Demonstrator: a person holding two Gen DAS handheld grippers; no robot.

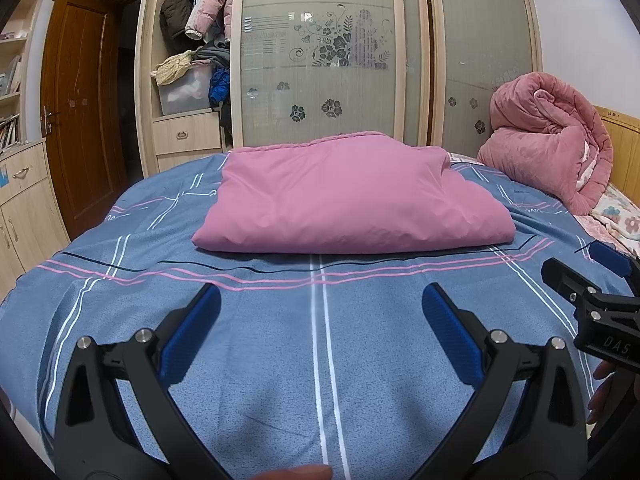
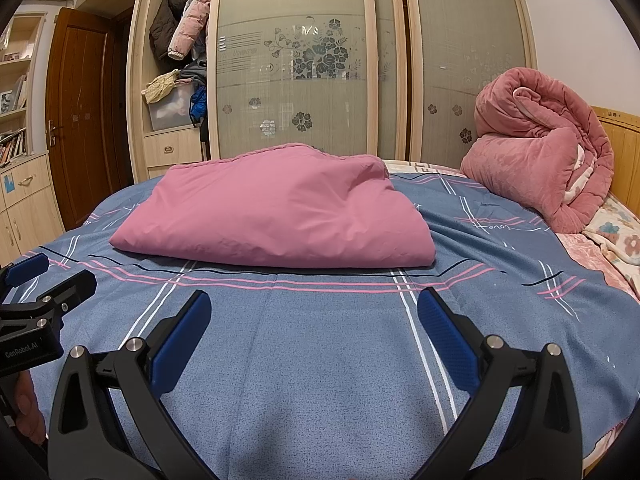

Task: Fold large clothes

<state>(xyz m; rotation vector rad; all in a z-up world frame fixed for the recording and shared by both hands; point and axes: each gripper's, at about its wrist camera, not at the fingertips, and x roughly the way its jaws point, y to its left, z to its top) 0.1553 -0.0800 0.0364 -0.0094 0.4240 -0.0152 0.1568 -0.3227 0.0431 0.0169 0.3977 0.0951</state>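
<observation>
A pink garment (image 1: 344,196) lies folded into a thick rectangular bundle on the blue plaid bedsheet (image 1: 280,360); it also shows in the right wrist view (image 2: 280,212). My left gripper (image 1: 320,300) is open and empty, held over the sheet short of the bundle's near edge. My right gripper (image 2: 314,308) is open and empty, also short of the bundle and to the right of the left one. The right gripper's side shows at the right edge of the left wrist view (image 1: 592,300), and the left gripper's side at the left edge of the right wrist view (image 2: 36,300).
A rolled pink quilt (image 1: 548,140) sits at the bed's far right by the wooden headboard (image 1: 624,132). A wardrobe with frosted sliding doors (image 1: 320,60) stands behind the bed, its left section open with hanging coats (image 1: 200,4). A wooden door (image 1: 76,112) and shelves stand at left.
</observation>
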